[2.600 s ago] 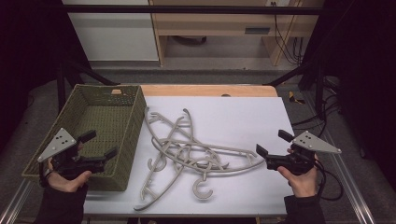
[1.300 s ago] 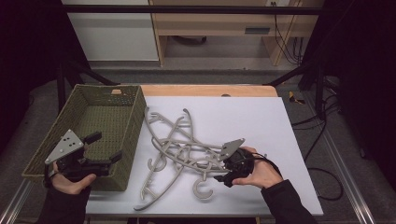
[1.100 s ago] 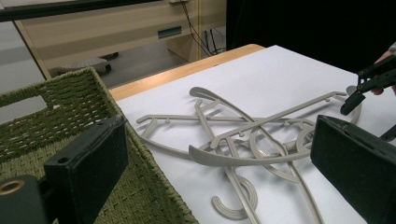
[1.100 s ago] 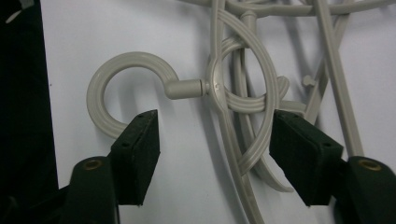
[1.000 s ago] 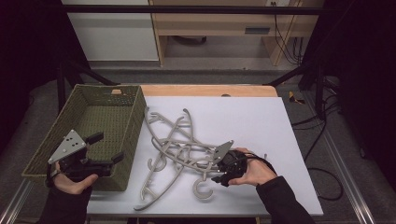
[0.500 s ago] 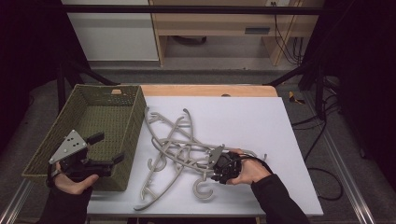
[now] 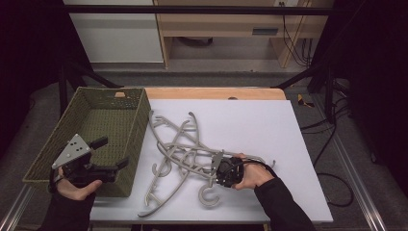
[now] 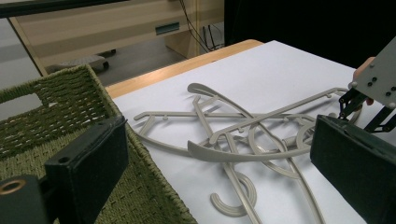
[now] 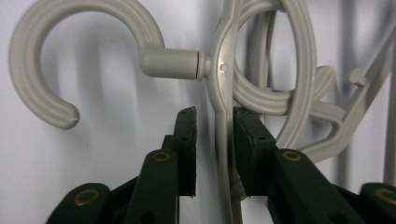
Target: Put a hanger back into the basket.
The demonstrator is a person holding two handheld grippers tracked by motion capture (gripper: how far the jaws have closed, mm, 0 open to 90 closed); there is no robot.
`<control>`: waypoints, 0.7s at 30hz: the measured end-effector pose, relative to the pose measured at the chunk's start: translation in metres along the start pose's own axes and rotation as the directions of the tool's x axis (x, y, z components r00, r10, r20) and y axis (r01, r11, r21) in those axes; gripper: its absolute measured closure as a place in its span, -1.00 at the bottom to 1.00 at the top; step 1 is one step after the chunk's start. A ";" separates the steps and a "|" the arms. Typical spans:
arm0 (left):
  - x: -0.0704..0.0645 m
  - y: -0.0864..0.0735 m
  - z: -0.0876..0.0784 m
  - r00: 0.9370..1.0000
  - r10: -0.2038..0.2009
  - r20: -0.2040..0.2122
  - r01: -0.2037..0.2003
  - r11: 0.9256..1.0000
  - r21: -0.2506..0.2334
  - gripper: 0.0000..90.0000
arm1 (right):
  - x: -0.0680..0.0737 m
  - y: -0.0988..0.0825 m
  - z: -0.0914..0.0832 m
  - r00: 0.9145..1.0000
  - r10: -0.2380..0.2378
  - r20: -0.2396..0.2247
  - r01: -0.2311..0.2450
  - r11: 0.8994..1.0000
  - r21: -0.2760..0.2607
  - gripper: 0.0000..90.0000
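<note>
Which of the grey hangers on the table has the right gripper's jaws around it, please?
The hanger whose hook curls nearest the table's front edge; the right gripper straddles its arm just below that hook's neck.

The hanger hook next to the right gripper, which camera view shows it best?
The right gripper view: the hook is close and sharp, just beyond the right gripper. In the high view it looks small; the left gripper view leaves it indistinct.

A basket [image 7: 91, 132] sat on the left of the frame, just beside a tangle of hangers [image 7: 185, 151] at centre on the board [image 7: 269, 125]; a shelf unit [image 7: 226, 29] stood behind, top centre
</note>
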State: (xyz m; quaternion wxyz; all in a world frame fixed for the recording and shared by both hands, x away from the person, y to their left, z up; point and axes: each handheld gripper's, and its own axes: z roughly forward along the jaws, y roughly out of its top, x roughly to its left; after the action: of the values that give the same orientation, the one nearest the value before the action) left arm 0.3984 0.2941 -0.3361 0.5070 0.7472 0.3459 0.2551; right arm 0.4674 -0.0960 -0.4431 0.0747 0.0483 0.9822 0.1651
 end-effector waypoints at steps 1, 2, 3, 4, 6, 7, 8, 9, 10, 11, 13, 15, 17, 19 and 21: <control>0.000 0.000 -0.001 1.000 0.000 0.000 0.000 1.000 -0.003 -0.91 | -0.001 0.000 0.001 1.000 0.001 -0.011 -0.001 1.000 0.005 0.79; 0.000 0.000 -0.001 1.000 0.000 0.000 0.000 1.000 -0.003 -0.91 | -0.001 0.000 0.001 1.000 0.001 -0.011 -0.001 1.000 0.005 0.79; 0.000 0.000 -0.001 1.000 -0.001 -0.001 0.001 1.000 -0.003 -0.91 | -0.002 0.000 0.001 1.000 -0.003 -0.012 0.003 1.000 -0.010 0.80; 0.000 0.000 -0.001 1.000 -0.001 -0.001 0.001 1.000 -0.003 -0.91 | -0.003 0.000 0.000 1.000 -0.004 -0.025 0.003 1.000 -0.009 0.80; 0.001 0.000 -0.001 1.000 -0.001 -0.001 0.001 1.000 -0.002 -0.91 | -0.003 -0.001 -0.001 1.000 -0.001 -0.025 0.000 1.000 -0.016 0.81; 0.001 0.000 -0.001 1.000 -0.001 -0.001 0.001 1.000 -0.002 -0.90 | -0.004 -0.002 -0.002 0.999 -0.017 -0.036 0.016 1.000 -0.025 0.81; 0.000 0.000 0.000 1.000 0.001 -0.001 -0.001 1.000 -0.001 -0.90 | -0.003 -0.002 -0.003 1.000 -0.010 -0.028 0.009 1.000 -0.024 0.81; 0.000 0.000 0.000 1.000 0.001 0.000 -0.001 1.000 0.000 -0.90 | -0.003 -0.002 -0.005 0.999 -0.014 -0.032 0.013 0.999 -0.033 0.82; 0.000 0.000 0.000 1.000 0.002 0.001 -0.002 1.000 0.001 -0.90 | -0.003 -0.003 -0.009 0.999 -0.021 -0.032 0.019 0.999 -0.050 0.82; -0.001 0.000 0.001 1.000 0.006 0.003 -0.006 1.000 0.003 -0.90 | -0.003 -0.004 -0.010 0.999 -0.022 -0.029 0.020 0.998 -0.057 0.82; -0.001 0.000 0.001 1.000 0.009 0.003 -0.009 1.000 0.004 -0.90 | -0.003 -0.004 -0.012 0.999 -0.027 -0.029 0.025 0.998 -0.066 0.82; -0.001 0.000 0.001 1.000 0.014 0.004 -0.014 1.000 0.007 -0.90 | -0.002 -0.005 -0.019 0.999 -0.015 -0.037 0.012 0.997 -0.076 0.82; -0.002 0.001 0.001 1.000 0.018 0.004 -0.018 1.000 0.006 -0.90 | -0.002 -0.005 -0.023 0.999 -0.020 -0.041 0.016 0.996 -0.087 0.83; -0.003 0.001 0.001 1.000 0.021 0.006 -0.021 1.000 0.006 -0.89 | -0.002 -0.005 -0.029 0.999 -0.020 -0.039 0.016 0.995 -0.094 0.83; -0.003 0.002 0.000 1.000 0.026 0.007 -0.026 1.000 0.005 -0.89 | -0.002 -0.004 -0.033 0.999 -0.018 -0.049 0.013 0.995 -0.098 0.83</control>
State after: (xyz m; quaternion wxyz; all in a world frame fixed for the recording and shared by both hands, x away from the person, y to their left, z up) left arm 0.3969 0.2907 -0.3347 0.5029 0.7539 0.3349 0.2582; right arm 0.4633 -0.1105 -0.4134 0.0536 0.0328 0.9749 0.2134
